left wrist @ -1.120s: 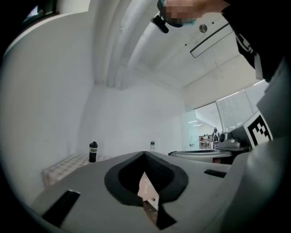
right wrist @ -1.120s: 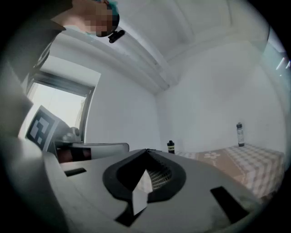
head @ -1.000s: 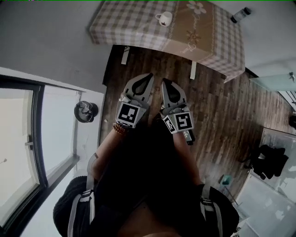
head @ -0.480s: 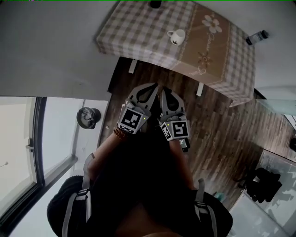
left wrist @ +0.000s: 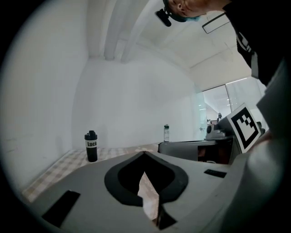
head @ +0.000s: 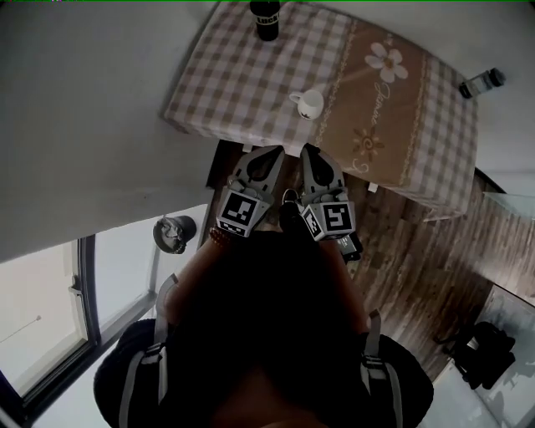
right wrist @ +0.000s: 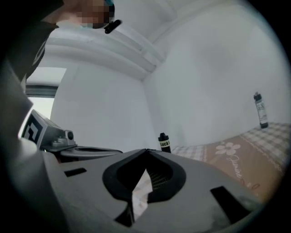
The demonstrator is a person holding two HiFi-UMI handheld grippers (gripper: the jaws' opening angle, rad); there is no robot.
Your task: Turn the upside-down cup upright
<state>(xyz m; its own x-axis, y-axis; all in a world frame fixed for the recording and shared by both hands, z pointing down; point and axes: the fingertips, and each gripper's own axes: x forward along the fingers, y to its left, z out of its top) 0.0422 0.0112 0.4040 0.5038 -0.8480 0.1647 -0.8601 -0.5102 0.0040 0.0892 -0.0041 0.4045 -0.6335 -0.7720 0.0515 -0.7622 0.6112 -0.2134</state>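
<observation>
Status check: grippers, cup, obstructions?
Left gripper and right gripper shut, empty, near table edge. Cup untouched on it. Black bottle beyond, nothing between.

Head view's pretty dim on my end, with daylight blowing out the window (head: 46, 326) around 8 o'clock. Both gripper views get heavy fisheye vignetting and soft edges.

Counter (head: 226, 79) w/ checked cloth, flower print on brown strip. Black bottle (head: 266, 18) at far edge, clear bottle (head: 482, 82) near right edge. Wood floor (head: 418, 242) below, window (head: 50, 309) at left.
</observation>
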